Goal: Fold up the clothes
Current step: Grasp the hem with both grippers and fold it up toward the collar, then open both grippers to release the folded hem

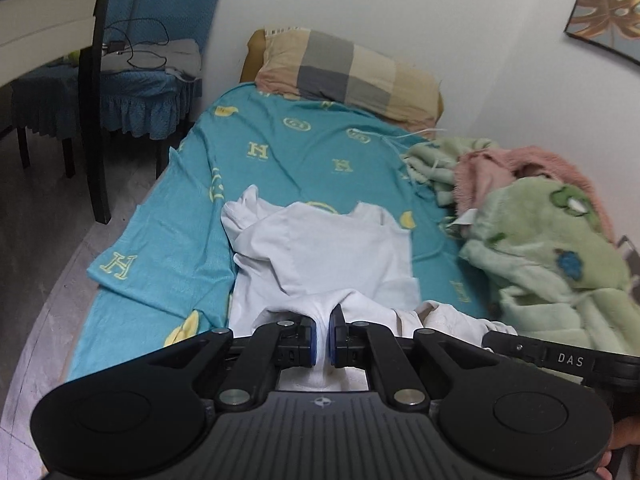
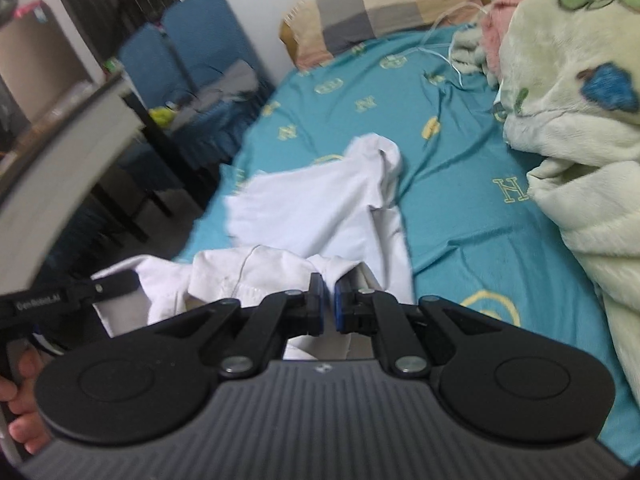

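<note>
both hand-held grippers, left and right, pinch the white shirt over the bed; thin bunched grips could slip, collapsing the fold.

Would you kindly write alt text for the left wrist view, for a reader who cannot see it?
The left gripper is shut on a bunched edge of a white shirt that lies rumpled on a teal bedsheet. A checked pillow sits at the head of the bed, a green fleece blanket is heaped on the right, and blue-covered chairs stand at left.

Both grippers — left, right — pinched closed.
</note>
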The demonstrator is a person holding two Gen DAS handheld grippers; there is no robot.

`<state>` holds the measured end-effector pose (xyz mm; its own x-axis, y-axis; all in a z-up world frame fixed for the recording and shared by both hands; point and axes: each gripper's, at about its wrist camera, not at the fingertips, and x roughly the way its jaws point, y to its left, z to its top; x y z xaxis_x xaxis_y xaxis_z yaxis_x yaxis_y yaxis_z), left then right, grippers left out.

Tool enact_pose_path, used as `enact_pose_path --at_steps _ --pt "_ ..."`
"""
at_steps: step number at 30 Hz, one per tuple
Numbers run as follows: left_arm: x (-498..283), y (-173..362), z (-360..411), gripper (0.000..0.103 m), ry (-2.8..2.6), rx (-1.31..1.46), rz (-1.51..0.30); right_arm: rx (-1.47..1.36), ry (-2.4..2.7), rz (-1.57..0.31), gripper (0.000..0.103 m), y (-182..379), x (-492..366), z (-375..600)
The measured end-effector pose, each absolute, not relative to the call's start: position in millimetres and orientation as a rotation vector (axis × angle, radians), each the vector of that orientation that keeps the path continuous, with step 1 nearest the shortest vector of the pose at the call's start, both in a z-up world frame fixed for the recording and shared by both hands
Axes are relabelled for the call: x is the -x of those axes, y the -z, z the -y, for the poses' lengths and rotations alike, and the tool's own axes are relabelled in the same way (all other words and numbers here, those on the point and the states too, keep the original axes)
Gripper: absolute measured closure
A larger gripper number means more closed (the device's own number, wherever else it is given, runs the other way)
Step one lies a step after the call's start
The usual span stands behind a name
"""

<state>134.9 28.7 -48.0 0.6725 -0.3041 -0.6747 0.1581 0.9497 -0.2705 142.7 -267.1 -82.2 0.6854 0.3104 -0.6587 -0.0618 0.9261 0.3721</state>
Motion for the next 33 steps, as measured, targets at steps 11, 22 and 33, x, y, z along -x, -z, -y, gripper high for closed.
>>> enact_pose_path --at_steps 11,22,33 --pt "-187.4 139.9 -5.7 0.095 0.189 0.069 -0.898 -0.229 -0.174 -0.877 0.094 158.2 -204.7 253.6" --pt "-159.5 114.3 1.5 0.048 0.215 0.05 -0.852 -0.228 -0.159 -0.873 0.088 151.8 -195.8 251.5" --pt "-64.3 72.2 -4.9 0.017 0.248 0.118 -0.857 -0.222 -0.156 -0.768 0.034 104.7 -123.6 245.2"
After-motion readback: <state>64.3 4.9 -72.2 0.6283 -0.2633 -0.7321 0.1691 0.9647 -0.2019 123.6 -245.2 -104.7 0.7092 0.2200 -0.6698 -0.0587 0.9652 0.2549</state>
